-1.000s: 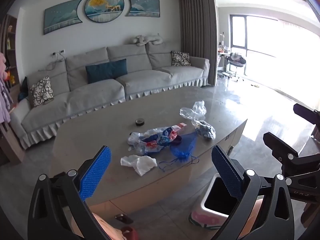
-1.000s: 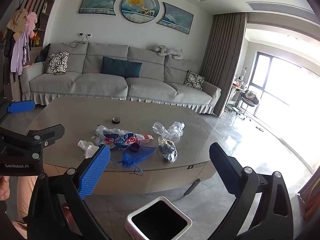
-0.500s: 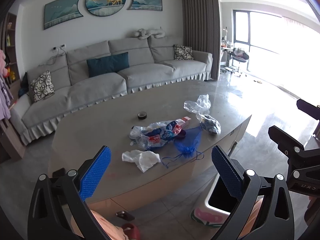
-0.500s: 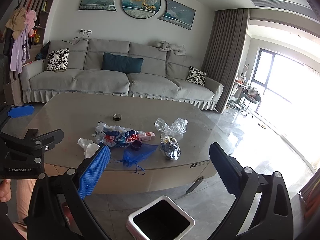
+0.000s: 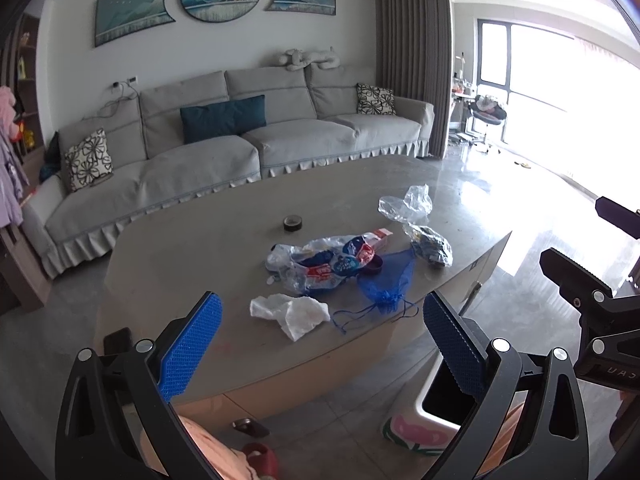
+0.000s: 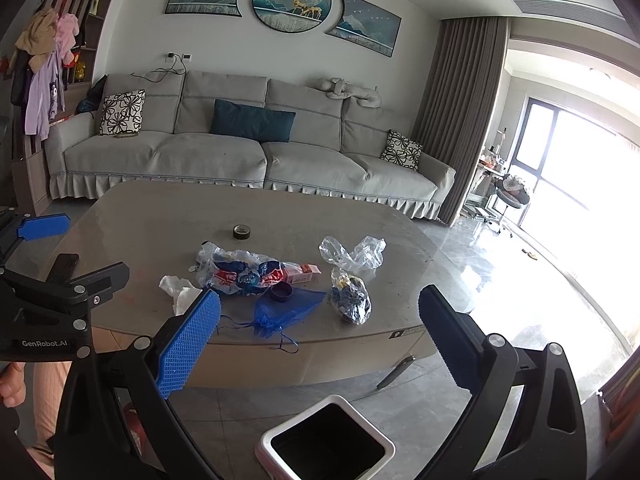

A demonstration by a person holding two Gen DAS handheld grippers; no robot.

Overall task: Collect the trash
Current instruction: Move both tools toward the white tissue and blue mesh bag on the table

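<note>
The trash lay in a loose cluster near the front edge of the desk (image 6: 132,216): a crumpled white tissue (image 5: 294,312), a printed plastic wrapper (image 5: 320,264), a blue mesh pouch (image 6: 286,312) with trailing drawstrings, a clear plastic bag (image 6: 352,252) and a small filled bag (image 6: 351,296). A white bin (image 6: 326,446) stood on the floor just in front of the desk. The left gripper (image 5: 320,344) and the right gripper (image 6: 320,344) both hung short of the desk, jaws spread wide, holding nothing. All of it looked light, soft and easily crushed; the film bags were likely slippery, so a pinch on a bunched fold would probably hold best. The tissue should lift from its raised middle, the pouch from its gathered neck
</note>
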